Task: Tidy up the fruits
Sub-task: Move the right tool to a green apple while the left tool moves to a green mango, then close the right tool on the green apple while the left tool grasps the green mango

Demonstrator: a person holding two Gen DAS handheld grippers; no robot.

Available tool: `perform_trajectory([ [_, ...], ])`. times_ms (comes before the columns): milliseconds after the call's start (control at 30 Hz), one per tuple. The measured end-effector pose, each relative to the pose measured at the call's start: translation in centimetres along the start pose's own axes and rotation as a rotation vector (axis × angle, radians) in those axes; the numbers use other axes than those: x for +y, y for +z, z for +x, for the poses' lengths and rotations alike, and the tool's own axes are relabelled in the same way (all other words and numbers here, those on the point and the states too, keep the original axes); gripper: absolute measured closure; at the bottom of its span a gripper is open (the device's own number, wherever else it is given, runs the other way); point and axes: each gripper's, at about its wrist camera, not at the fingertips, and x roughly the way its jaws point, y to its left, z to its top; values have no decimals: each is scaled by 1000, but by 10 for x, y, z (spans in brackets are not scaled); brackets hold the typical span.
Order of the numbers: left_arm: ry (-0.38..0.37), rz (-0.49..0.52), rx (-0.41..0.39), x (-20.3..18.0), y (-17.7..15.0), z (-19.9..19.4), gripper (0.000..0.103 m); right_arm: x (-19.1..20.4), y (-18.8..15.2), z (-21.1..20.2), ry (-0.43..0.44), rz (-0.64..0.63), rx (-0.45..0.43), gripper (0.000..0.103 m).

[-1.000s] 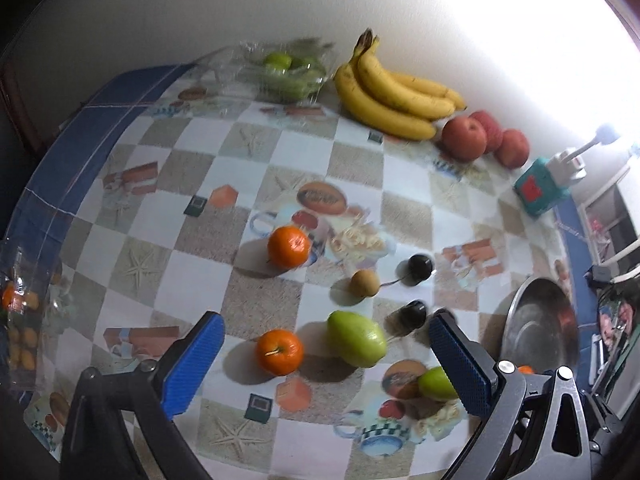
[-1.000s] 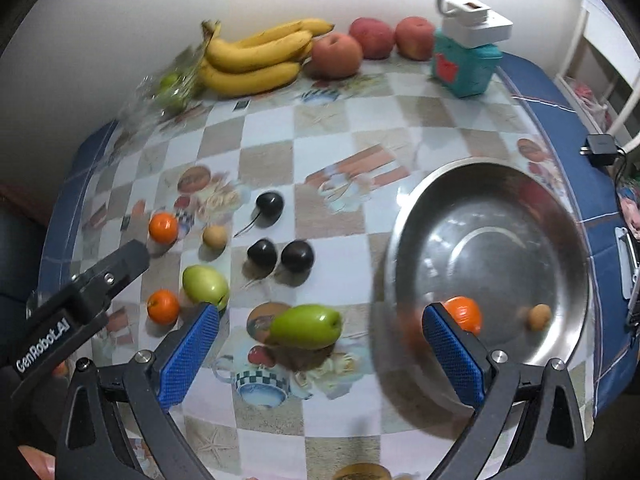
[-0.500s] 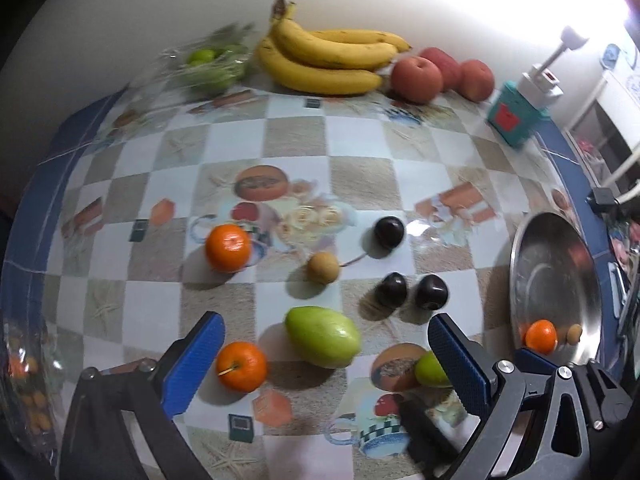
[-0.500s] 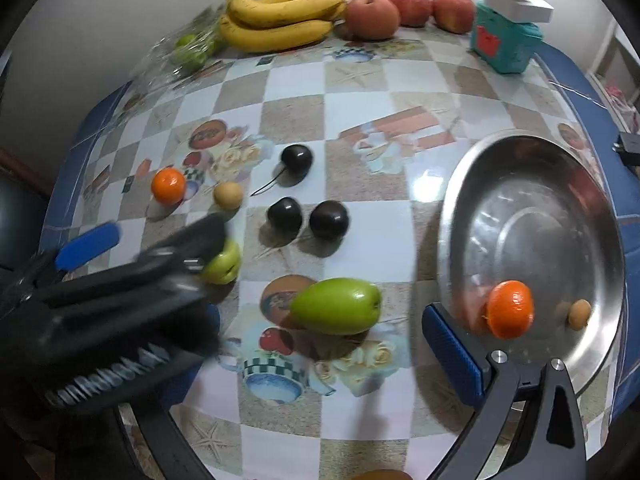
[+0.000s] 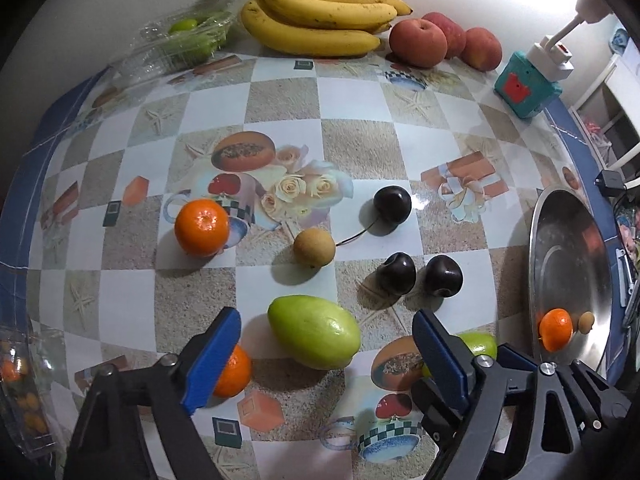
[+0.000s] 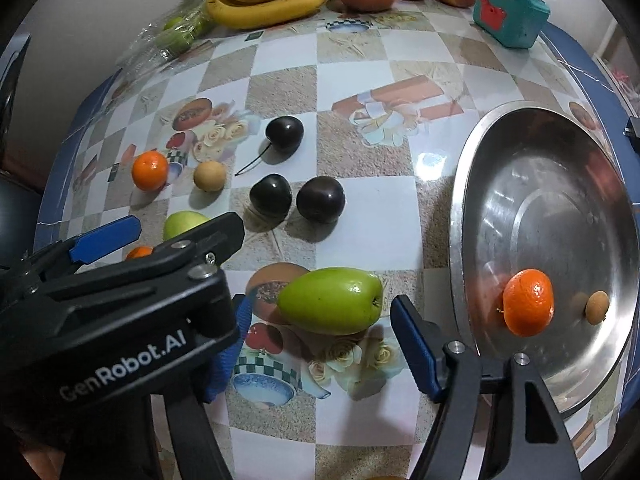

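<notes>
A: Biggest change: both grippers dropped toward the table. The right gripper (image 6: 320,344) came over the green fruit (image 6: 330,300) just left of the steel bowl (image 6: 464,208).

B: Jaws?

A: They had just been closing, with the fruit between them; pads beside it, no contact visible yet.

B: The left gripper (image 5: 324,354)?

A: Also narrowing, straddling the other green fruit (image 5: 314,332), clear of it. Its left pad overlapped the orange (image 5: 234,372).

B: Meaning?

A: Probably two grasps forming. The bowl held one orange (image 6: 528,302) and a small brown fruit (image 6: 597,307).
</notes>
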Motion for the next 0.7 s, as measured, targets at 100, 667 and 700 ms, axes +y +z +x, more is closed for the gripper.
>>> perform_trajectory([
  [100, 13, 8, -5, -1, 1, 0, 18, 2, 0, 3, -6, -10, 9, 34],
  [667, 74, 72, 42, -9, -1, 22, 33, -2, 1, 13, -42, -13, 28, 43],
  [700, 78, 73, 44, -9, 0, 22, 34, -2, 1, 13, -42, -13, 28, 43],
])
